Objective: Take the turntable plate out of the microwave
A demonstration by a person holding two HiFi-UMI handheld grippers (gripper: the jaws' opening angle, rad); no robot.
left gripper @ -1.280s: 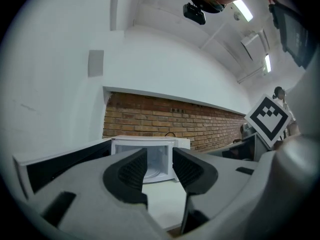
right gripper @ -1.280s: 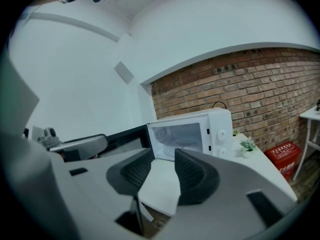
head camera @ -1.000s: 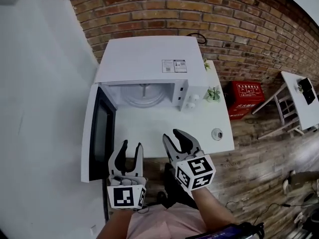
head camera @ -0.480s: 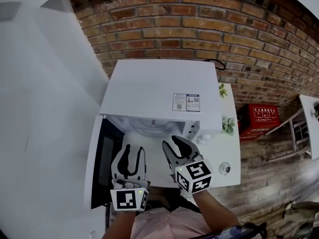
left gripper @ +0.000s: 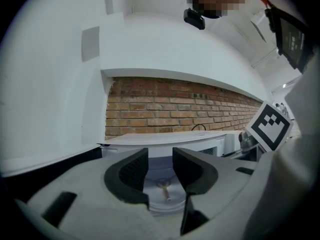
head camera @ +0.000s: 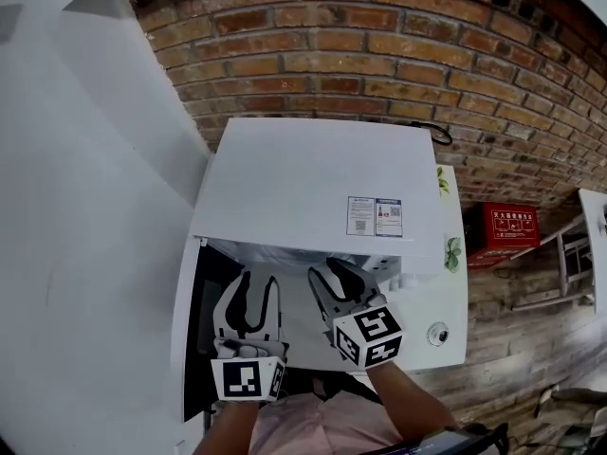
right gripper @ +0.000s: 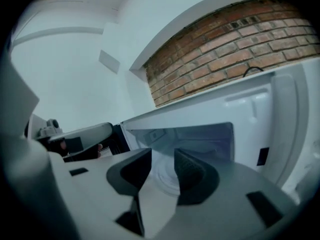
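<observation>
Head view, from the left: the microwave's door [head camera: 193, 349] stands swung open, its dark pane facing the cavity. Beside it the left gripper [head camera: 253, 287] points level at the opening, jaws apart and nothing between them. Just to its right the right gripper [head camera: 332, 278] tips slightly downward at the same opening, also released and empty. From above, the microwave [head camera: 313, 183] hides its own cavity under its white top. Further right a small potted plant [head camera: 453, 251] sits on the white table [head camera: 448, 301], and a red box [head camera: 507, 230] stands on the floor by the brick wall [head camera: 379, 45].

The turntable plate [left gripper: 162, 198] is still inside, flat on the cavity floor. The left gripper view shows it through the gap of the parted jaws, well short of the pads, and the right gripper view shows its rim [right gripper: 165, 176] the same way.

The risks lie in the reach. The plate looks like smooth glass, so a shallow pinch on the rim could slip and let it drop. If one side is lifted before the other, the plate could tilt and catch on its centre hub or knock the cavity's front edge. The two grippers are close together, so they may bump each other in the opening. The left one also has the open door right beside it.
</observation>
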